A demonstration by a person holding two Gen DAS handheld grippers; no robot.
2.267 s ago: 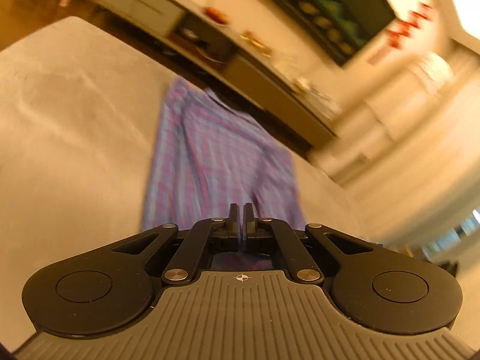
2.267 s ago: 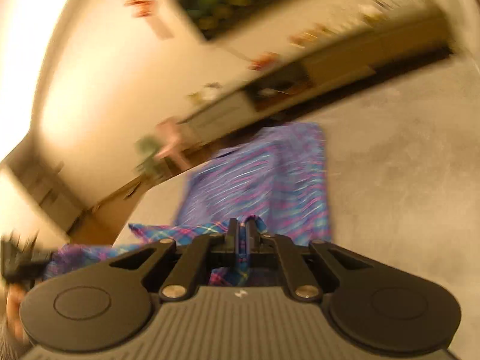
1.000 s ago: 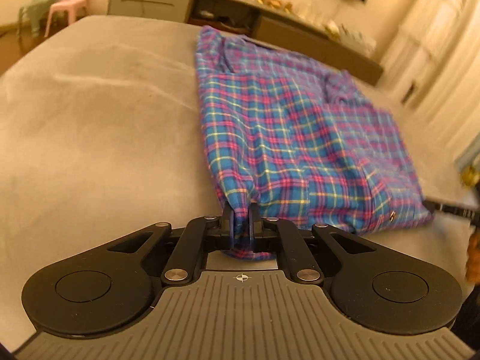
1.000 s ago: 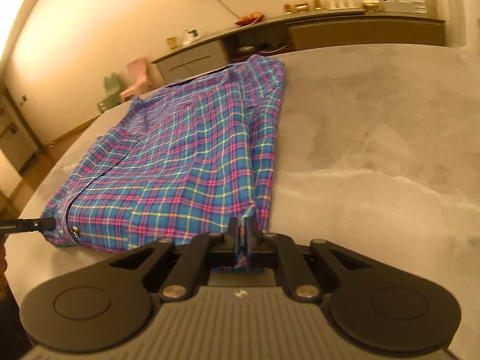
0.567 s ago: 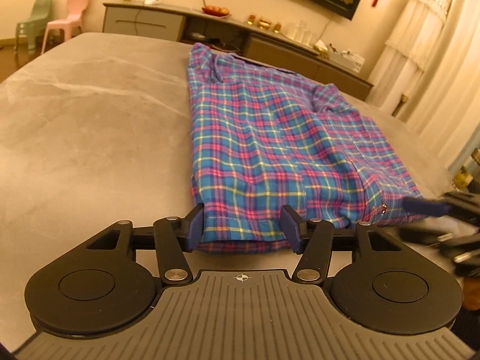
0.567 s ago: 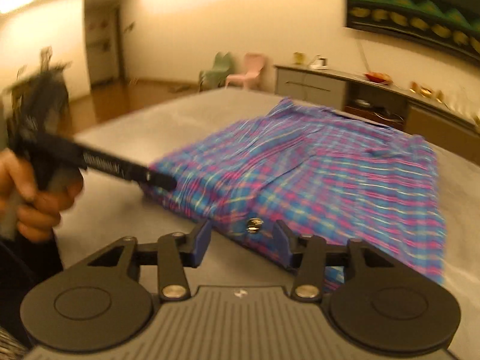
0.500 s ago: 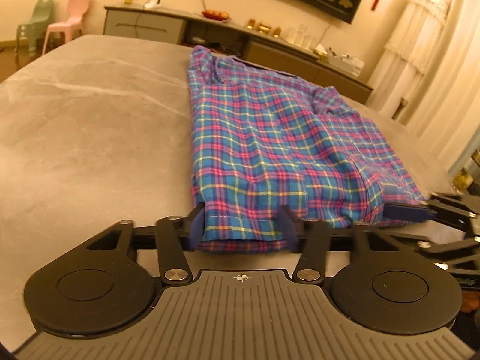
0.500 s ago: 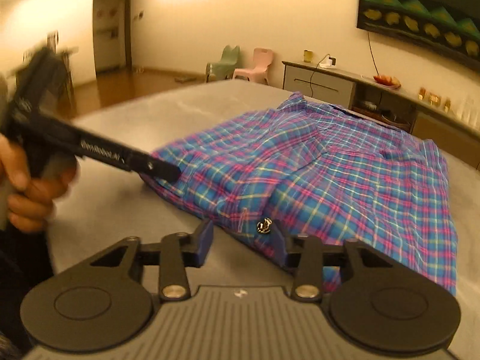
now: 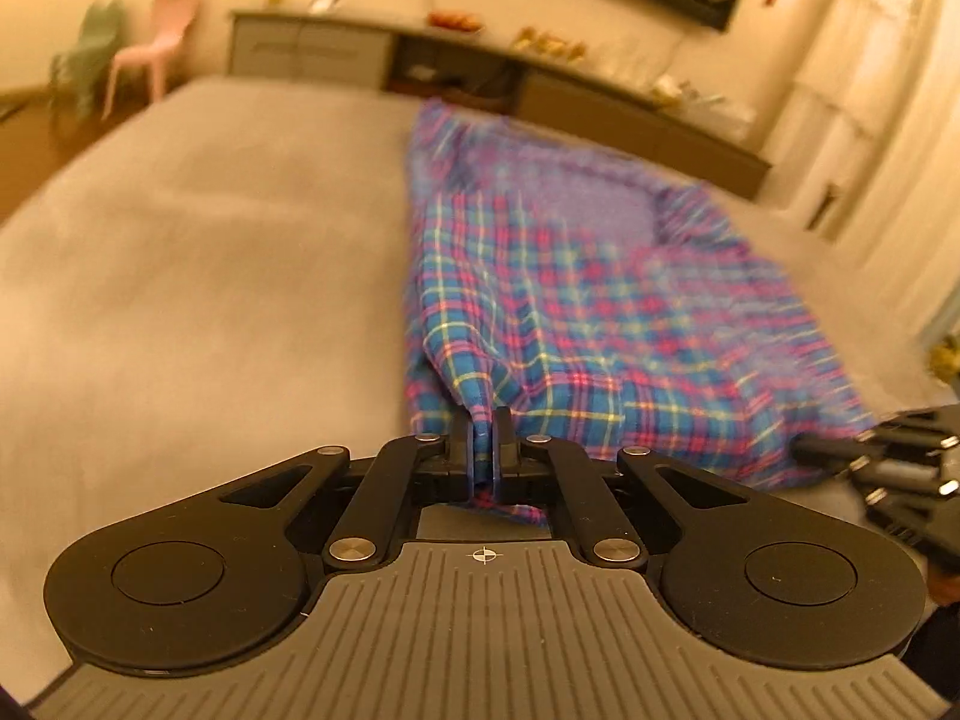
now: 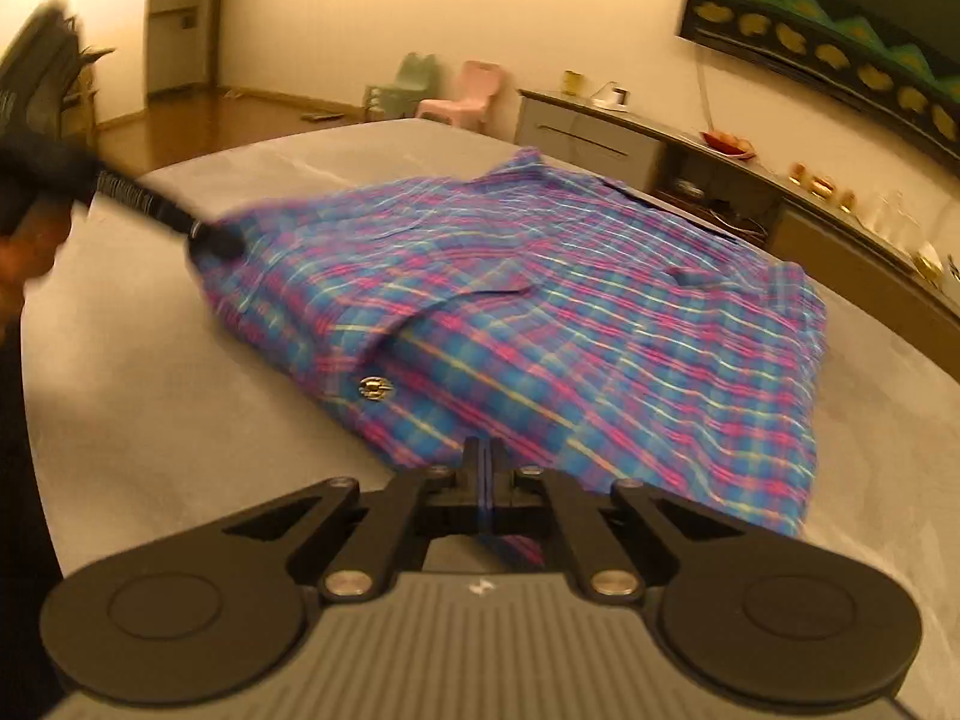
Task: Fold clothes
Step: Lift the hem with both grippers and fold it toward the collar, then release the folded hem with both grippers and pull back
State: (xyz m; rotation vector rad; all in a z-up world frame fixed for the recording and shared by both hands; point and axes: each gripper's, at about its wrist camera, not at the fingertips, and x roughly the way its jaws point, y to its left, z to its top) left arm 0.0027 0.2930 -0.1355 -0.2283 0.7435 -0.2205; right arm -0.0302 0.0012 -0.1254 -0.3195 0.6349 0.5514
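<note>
A blue, pink and yellow plaid shirt (image 9: 600, 300) lies folded lengthwise on the grey table (image 9: 210, 270). My left gripper (image 9: 482, 420) has its jaws closing on the near left corner of the hem, and the pads pinch a raised peak of cloth. In the right wrist view the shirt (image 10: 600, 330) fills the middle, with a metal snap on its near cuff. My right gripper (image 10: 485, 447) has its jaws closing on the near edge, with fabric pressed between the pads. The left gripper (image 10: 213, 240) shows there at the far left corner, and the right gripper (image 9: 807, 456) shows at the right of the left wrist view.
A long low sideboard (image 9: 420, 60) with small items runs behind the table. A pink chair (image 9: 150, 42) and a green one stand at the back left. Pale curtains (image 9: 870, 120) hang at the right. A hand (image 10: 24, 258) is at the left edge.
Half a second ago both grippers stood open around the shirt's near edge; now both are shut on it. The left corner has been pulled up into a peak.
</note>
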